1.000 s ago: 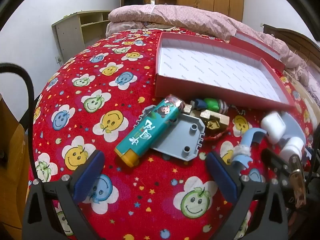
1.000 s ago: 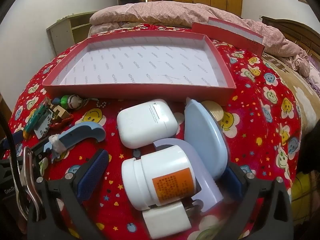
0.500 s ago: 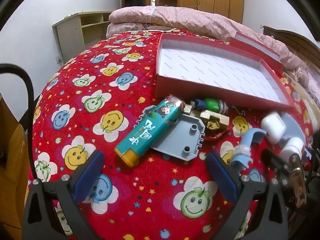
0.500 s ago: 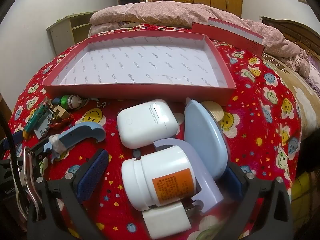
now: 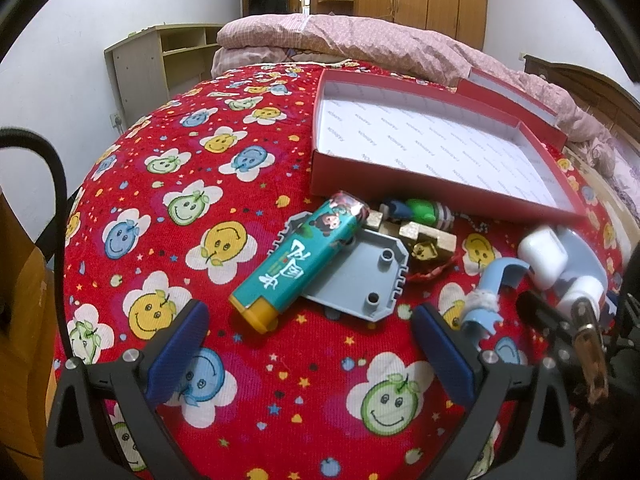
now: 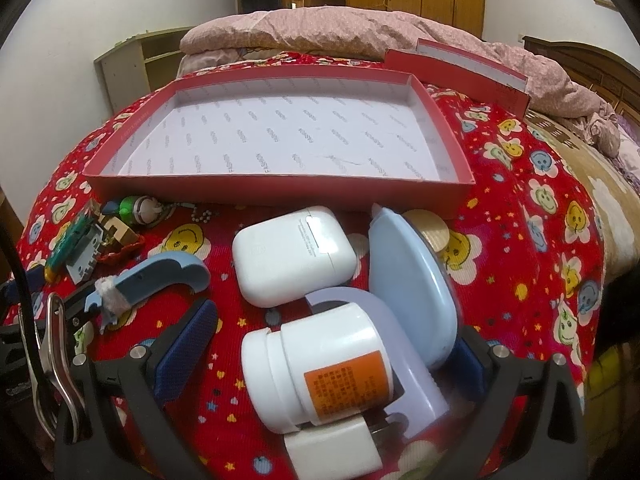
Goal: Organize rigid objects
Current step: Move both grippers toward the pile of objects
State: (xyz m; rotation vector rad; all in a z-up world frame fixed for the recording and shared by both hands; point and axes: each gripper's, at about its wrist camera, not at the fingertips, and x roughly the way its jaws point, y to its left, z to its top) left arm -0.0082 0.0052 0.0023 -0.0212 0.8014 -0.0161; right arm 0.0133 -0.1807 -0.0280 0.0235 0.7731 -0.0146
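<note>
A shallow red box point(image 5: 360, 178) point(image 6: 280, 190) with white lining lies empty on the red smiley bedspread. In front of it, in the left wrist view, a teal lighter point(image 5: 298, 266) rests on a grey plastic plate point(image 5: 360, 276), beside a green toy point(image 5: 424, 210) and brass pieces point(image 5: 428, 236). My left gripper point(image 5: 308, 348) stands open just short of the lighter. In the right wrist view, my right gripper point(image 6: 332, 354) is open around a white jar with an orange label point(image 6: 320, 364), which lies on a lilac curved piece point(image 6: 408, 368). A white earbud case point(image 6: 292, 254) and a pale blue shell point(image 6: 412, 280) lie just beyond.
A light blue curved handle with tape point(image 6: 160, 280) point(image 5: 490, 292) lies between the two clusters. The box lid point(image 6: 456, 68) leans behind the box against a pink quilt point(image 6: 340, 32). A wooden shelf point(image 5: 160, 60) stands at the back left.
</note>
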